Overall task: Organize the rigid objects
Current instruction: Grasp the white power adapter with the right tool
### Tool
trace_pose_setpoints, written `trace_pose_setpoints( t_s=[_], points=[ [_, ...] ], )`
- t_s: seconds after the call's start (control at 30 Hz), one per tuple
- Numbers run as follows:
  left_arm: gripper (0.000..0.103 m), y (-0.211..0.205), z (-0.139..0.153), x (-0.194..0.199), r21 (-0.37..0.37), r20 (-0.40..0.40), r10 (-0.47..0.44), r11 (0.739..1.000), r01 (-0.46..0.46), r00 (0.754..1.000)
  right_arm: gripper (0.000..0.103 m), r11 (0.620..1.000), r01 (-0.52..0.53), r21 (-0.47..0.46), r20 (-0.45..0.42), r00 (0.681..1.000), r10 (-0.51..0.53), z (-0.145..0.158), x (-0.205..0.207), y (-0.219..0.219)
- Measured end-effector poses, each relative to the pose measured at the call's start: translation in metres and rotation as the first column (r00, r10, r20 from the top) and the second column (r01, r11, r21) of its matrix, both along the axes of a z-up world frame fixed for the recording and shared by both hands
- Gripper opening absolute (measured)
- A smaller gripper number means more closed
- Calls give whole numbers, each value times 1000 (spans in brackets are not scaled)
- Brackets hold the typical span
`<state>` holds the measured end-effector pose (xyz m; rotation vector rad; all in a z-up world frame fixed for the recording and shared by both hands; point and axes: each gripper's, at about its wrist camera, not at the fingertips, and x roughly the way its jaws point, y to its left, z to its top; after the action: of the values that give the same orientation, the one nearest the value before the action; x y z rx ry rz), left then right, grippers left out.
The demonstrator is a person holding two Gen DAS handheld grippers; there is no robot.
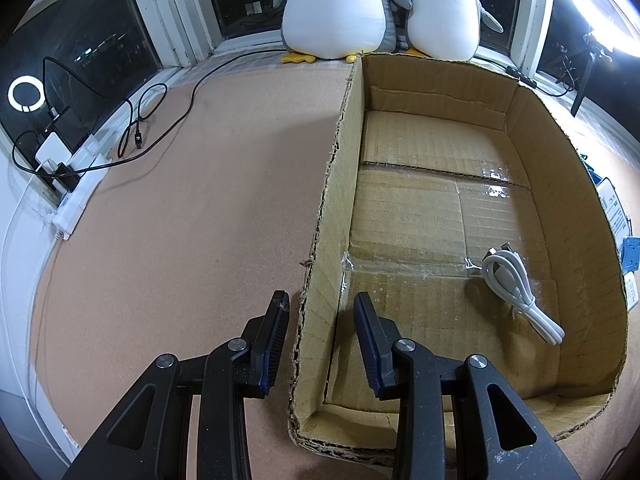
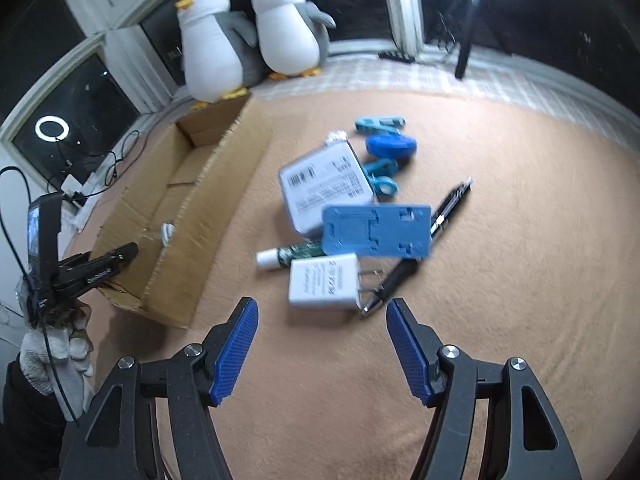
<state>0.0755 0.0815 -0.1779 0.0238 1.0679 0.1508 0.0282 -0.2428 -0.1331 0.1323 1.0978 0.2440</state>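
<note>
Left gripper (image 1: 320,300) clamped on brown cardboard box (image 1: 568,184) side wall; coiled white cable (image 1: 516,288) inside. Right gripper (image 2: 322,308) spread, empty, above white plug adapter (image 2: 322,284) beside black pen (image 2: 424,248) and blue plastic plate (image 2: 376,230).

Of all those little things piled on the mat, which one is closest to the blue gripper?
The white plug adapter, lying just ahead of the right gripper. The white tube, blue plate and black pen lie farther off.
</note>
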Motion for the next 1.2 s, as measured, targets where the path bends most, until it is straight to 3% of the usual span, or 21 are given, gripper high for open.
trace_pose_setpoints(
  t_s=[0.47,0.83,1.03,1.2],
  points=[
    [37,1,-1,0,-8,2,0,1000,0,1000,63,992,-37,-123,-34,999,34,-22,26,18],
    [37,0,-1,0,-10,3,3,1000,-3,1000,63,962,-101,-255,-34,995,95,-29,35,43],
    [37,0,-2,0,-16,6,4,1000,-4,1000,70,936,-152,-318,-40,988,147,-34,36,55],
    [37,0,-2,-1,-17,6,4,1000,-4,1000,69,941,-152,-303,-30,988,150,-33,33,52]
  ],
)
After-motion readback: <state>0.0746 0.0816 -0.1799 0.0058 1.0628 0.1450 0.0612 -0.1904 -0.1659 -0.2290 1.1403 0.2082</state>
